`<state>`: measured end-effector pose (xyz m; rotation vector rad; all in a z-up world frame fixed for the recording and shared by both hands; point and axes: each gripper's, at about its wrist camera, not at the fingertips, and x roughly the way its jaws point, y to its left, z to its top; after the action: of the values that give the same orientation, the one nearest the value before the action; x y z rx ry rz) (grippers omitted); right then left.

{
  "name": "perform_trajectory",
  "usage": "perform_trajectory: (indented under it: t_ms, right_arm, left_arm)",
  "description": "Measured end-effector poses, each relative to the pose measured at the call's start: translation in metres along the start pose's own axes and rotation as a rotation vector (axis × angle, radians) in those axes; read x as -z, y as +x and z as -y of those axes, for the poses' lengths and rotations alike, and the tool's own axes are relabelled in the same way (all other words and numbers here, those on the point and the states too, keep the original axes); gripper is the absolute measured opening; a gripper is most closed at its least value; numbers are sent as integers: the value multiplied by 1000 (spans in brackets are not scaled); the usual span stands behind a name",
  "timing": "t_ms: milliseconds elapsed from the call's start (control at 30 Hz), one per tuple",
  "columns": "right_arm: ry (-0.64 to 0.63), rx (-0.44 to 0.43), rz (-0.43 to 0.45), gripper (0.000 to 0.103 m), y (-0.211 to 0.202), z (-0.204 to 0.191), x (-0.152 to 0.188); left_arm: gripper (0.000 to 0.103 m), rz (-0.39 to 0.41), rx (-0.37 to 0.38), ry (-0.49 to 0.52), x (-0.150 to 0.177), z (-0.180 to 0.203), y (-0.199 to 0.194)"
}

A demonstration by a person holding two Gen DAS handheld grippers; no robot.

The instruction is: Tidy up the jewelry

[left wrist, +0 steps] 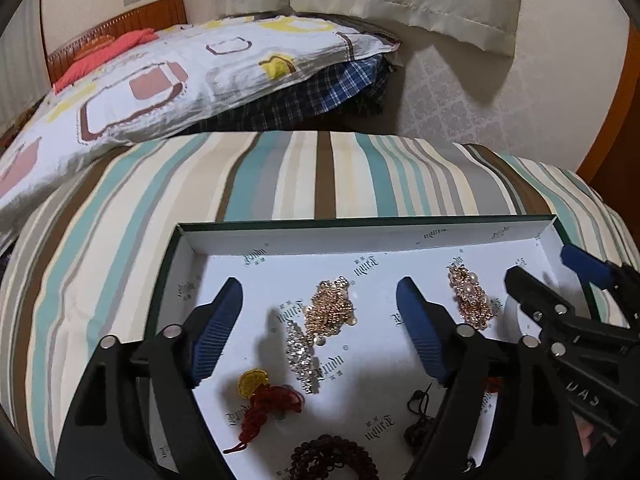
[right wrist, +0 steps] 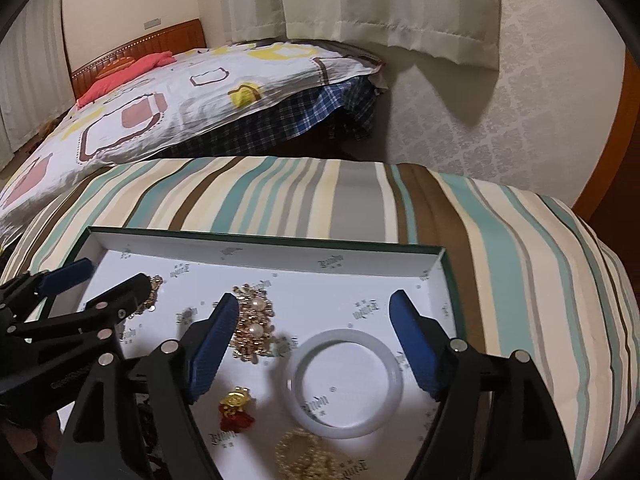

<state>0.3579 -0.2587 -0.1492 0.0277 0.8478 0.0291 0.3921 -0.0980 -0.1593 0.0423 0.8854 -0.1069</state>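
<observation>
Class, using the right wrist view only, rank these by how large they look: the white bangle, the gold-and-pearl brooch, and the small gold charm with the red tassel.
1. White bangle, clearly the largest.
2. Gold-and-pearl brooch.
3. Gold charm with red tassel, the smallest.

The charm lies nearer the camera than the brooch yet looks smaller, so this order seems safe.

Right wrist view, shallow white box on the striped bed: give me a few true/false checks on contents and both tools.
1. The shallow white cardboard box holds a white ring-shaped bangle. True.
2. The right tool is clamped on the bangle. False: its jaws stand open and empty above the box.
3. The gold-and-pearl cluster brooch lies on the striped bedcover. False: it lies inside the box.
4. The left tool is open and holds nothing. True.
</observation>
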Motion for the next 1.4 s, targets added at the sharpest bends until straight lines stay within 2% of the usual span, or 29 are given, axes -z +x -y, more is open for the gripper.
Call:
perform_trajectory:
  t_ms: [267, 600, 733, 1167, 1400]
  right_arm:
    - [-21, 54, 17, 81, -4, -1, 1]
    - [1, 107, 66, 84, -21, 11, 12]
    - [30, 105, 86, 84, -30, 18, 18]
    - [64, 85, 118, 84, -62, 20, 43]
    - [67, 63, 164, 84, -104, 16, 53]
  left_arm:
    - [89, 30, -40, 37, 1, 4, -4]
    - [92, 103, -70, 70, 6, 11, -22]
    - [93, 130, -61, 46, 9, 6, -36]
    - [95, 131, -23, -1, 40, 0, -76]
    - [95, 161, -15, -12, 53, -3, -115]
